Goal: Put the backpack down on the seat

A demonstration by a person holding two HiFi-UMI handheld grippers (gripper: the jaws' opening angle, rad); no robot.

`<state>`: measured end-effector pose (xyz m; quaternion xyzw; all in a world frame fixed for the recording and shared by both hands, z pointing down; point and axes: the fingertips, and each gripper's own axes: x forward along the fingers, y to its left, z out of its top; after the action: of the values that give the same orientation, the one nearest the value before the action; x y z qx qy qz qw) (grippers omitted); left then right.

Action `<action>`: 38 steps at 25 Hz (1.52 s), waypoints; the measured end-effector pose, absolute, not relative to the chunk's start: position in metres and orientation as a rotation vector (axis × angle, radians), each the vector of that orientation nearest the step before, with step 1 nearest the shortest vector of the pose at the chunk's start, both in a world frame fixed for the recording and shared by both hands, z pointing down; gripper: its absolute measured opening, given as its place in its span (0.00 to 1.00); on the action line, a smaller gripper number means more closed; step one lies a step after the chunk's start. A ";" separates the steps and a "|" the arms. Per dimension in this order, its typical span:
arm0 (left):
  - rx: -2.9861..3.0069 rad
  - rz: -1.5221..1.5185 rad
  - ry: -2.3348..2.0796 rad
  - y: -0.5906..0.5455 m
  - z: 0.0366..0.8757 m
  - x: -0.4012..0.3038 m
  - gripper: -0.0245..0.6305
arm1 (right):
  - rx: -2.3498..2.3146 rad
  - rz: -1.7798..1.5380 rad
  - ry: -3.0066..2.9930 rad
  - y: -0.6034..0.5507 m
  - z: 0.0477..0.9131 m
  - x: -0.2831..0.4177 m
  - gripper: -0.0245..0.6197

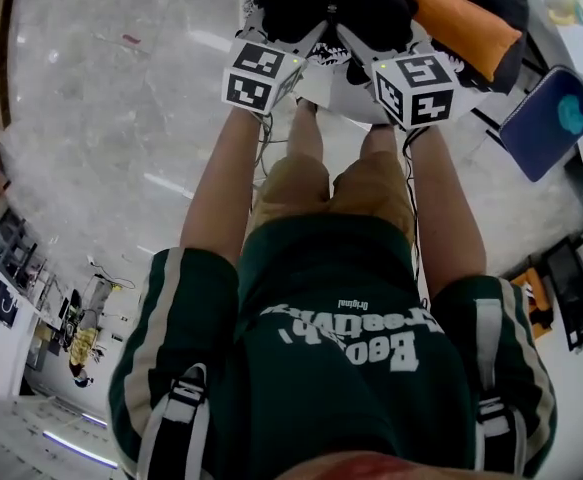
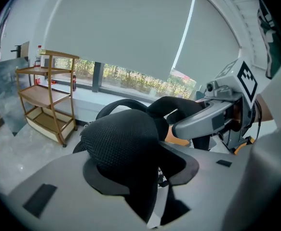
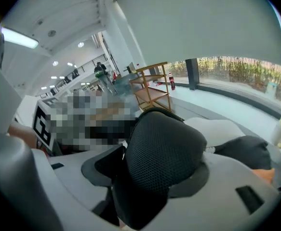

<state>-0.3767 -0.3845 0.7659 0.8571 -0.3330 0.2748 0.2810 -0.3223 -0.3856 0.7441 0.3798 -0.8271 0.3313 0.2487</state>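
The left gripper (image 2: 147, 189) has its fingers (image 2: 58, 182) parted. A padded black mesh strap (image 2: 126, 143) of the backpack lies in the gap between them and does not look pinched. The right gripper (image 3: 150, 196) is the same: fingers (image 3: 222, 186) apart, the other mesh strap (image 3: 167, 153) lying loose between them. So neither of the 2 grippers is gripping, though each sits around a strap.

In the head view the backpack (image 1: 331, 3) is a black heap just beyond the 2 marker cubes (image 1: 261, 73), on what looks like the white seat (image 1: 356, 93). The frame edge cuts most of it off, so I can't be sure it rests fully there. An orange cushion (image 1: 461, 23) lies just beside it.

I'd judge the bag soft and floppy: it will slump and fold rather than stand by itself. The mesh padding squashes under pressure but gives plenty of friction, so slipping is unlikely, and nothing about it seems fragile. Its weight depends on the contents, which aren't visible. The best hold is the thick upper part of each strap, 1 per gripper, near where it joins the body, to keep the load level. The thin loop (image 2: 118, 105) at the top would do for a 1-gripper lift.
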 end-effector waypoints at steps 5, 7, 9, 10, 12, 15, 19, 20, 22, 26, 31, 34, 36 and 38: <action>2.244 0.790 -1.027 -0.377 0.785 -0.381 0.43 | 1.174 0.875 -2.121 -0.377 0.757 -0.304 0.46; 2.202 0.775 -1.072 -0.372 0.789 -0.387 0.48 | 1.235 0.871 -2.095 -0.374 0.758 -0.302 0.48; 2.173 0.742 -1.099 -0.368 0.789 -0.393 0.51 | 1.281 0.872 -2.069 -0.371 0.758 -0.301 0.50; 2.164 0.733 -1.106 -0.364 0.789 -0.396 0.52 | 1.299 0.872 -2.054 -0.368 0.757 -0.298 0.50; 2.154 0.729 -1.111 -0.356 0.788 -0.399 0.52 | 1.327 0.873 -2.020 -0.359 0.757 -0.290 0.50; 2.158 0.729 -1.116 -0.344 0.782 -0.403 0.52 | 1.366 0.883 -1.975 -0.345 0.755 -0.275 0.50; 2.202 0.720 -1.114 -0.340 0.765 -0.399 0.52 | 1.445 0.837 -1.944 -0.337 0.740 -0.257 0.50; 2.220 0.719 -1.106 -0.340 0.759 -0.396 0.52 | 1.461 0.825 -1.943 -0.336 0.735 -0.255 0.50; 2.254 0.714 -1.095 -0.340 0.743 -0.392 0.52 | 1.486 0.806 -1.951 -0.335 0.720 -0.255 0.50; 2.304 0.687 -1.070 -0.323 0.699 -0.378 0.52 | 1.526 0.741 -2.009 -0.320 0.668 -0.257 0.50; 2.383 0.645 -1.094 -0.293 0.641 -0.358 0.52 | 1.549 0.551 -2.148 -0.290 0.607 -0.252 0.50; 2.428 0.639 -1.135 -0.271 0.605 -0.352 0.52 | 1.582 0.422 -2.250 -0.274 0.566 -0.244 0.50; 2.457 0.622 -1.177 -0.256 0.577 -0.349 0.52 | 1.566 0.381 -2.303 -0.259 0.544 -0.239 0.50; 2.493 0.594 -1.213 -0.237 0.548 -0.342 0.52 | 1.555 0.367 -2.347 -0.240 0.519 -0.232 0.50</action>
<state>-0.3418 -0.2372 0.5482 0.8690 -0.4227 0.2070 0.1525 -0.2319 -0.2399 0.5194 0.5414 -0.8172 0.1278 0.1505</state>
